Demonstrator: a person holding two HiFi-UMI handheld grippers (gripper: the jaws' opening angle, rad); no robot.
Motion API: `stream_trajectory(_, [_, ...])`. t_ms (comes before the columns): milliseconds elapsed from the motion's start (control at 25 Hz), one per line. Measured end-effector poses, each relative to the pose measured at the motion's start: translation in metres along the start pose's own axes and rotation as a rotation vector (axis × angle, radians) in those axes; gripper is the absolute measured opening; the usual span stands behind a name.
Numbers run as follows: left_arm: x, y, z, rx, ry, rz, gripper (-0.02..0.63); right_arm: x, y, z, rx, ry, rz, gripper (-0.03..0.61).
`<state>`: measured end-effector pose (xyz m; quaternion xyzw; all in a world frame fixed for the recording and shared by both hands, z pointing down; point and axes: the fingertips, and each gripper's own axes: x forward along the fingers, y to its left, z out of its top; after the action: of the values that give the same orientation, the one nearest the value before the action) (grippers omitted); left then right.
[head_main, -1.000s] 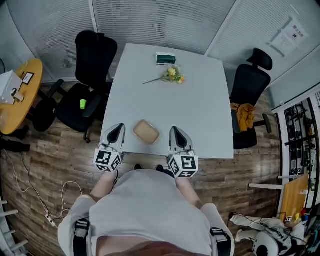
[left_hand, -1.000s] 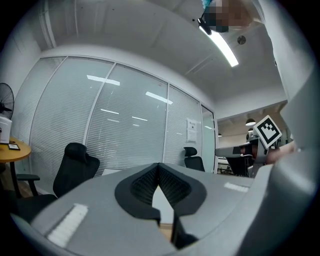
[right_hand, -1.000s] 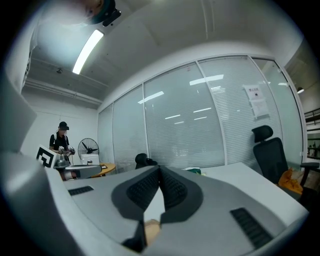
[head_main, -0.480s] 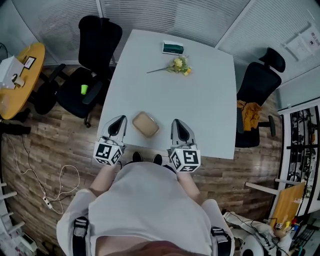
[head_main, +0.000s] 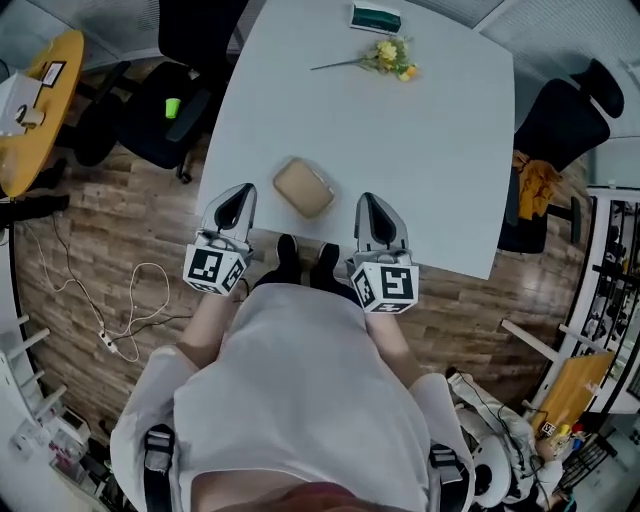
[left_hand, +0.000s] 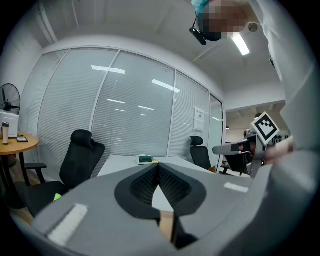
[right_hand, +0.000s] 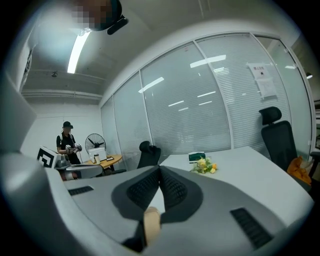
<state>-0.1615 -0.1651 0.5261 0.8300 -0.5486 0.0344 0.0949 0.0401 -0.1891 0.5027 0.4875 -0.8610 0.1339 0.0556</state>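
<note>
In the head view, the person stands at the near edge of a white table (head_main: 420, 150) with a gripper in each hand. The left gripper (head_main: 239, 193) and the right gripper (head_main: 368, 201) both point out over the table's edge, well apart from each other. A tan box (head_main: 303, 187) lies on the table between them, near both and touched by neither. At the far end lie a bunch of yellow flowers (head_main: 388, 56) and a green box (head_main: 375, 18). A black chair (head_main: 165, 110) stands on the left side and another chair (head_main: 565, 125) on the right.

In the left gripper view, the left gripper (left_hand: 159, 167) has its jaws closed tip to tip, with nothing held between them. Beyond the tips the green box (left_hand: 145, 159) shows on the tabletop. A tan strip shows low in the gap; what it is cannot be told.

In the right gripper view, the right gripper (right_hand: 160, 169) likewise has its jaws pressed together at the tips and grips nothing. The flowers (right_hand: 205, 165) and the green box (right_hand: 197, 157) lie ahead on the table. A person in black (right_hand: 66, 142) stands off to the left beside a fan (right_hand: 92, 145).
</note>
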Motion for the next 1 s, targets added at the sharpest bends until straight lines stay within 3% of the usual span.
stream_trajectory(360, [-0.003,-0.01,-0.041,-0.032,0.088,-0.005,0.011,0.0,0.004,-0.045,0.027,0.086,0.013,0.008])
stream_trajectory(720, [-0.006,-0.016,-0.047,-0.039,0.101,-0.003,0.011,0.004,0.002,-0.06,0.007,0.139,0.01,0.009])
stream_trajectory(760, [-0.006,-0.016,-0.047,-0.039,0.101,-0.004,0.011,0.005,0.003,-0.062,0.008,0.149,0.013,0.033])
stream_trajectory(800, [-0.007,-0.017,-0.047,-0.038,0.101,-0.004,0.011,0.006,0.003,-0.064,0.009,0.16,0.014,0.116])
stream_trajectory(840, [-0.007,-0.017,-0.047,-0.037,0.1,-0.004,0.011,0.007,0.004,-0.067,0.009,0.171,0.014,0.154])
stream_trajectory(1000, [-0.007,-0.014,-0.046,-0.038,0.099,-0.001,0.011,0.017,0.005,-0.083,-0.007,0.218,0.008,0.153])
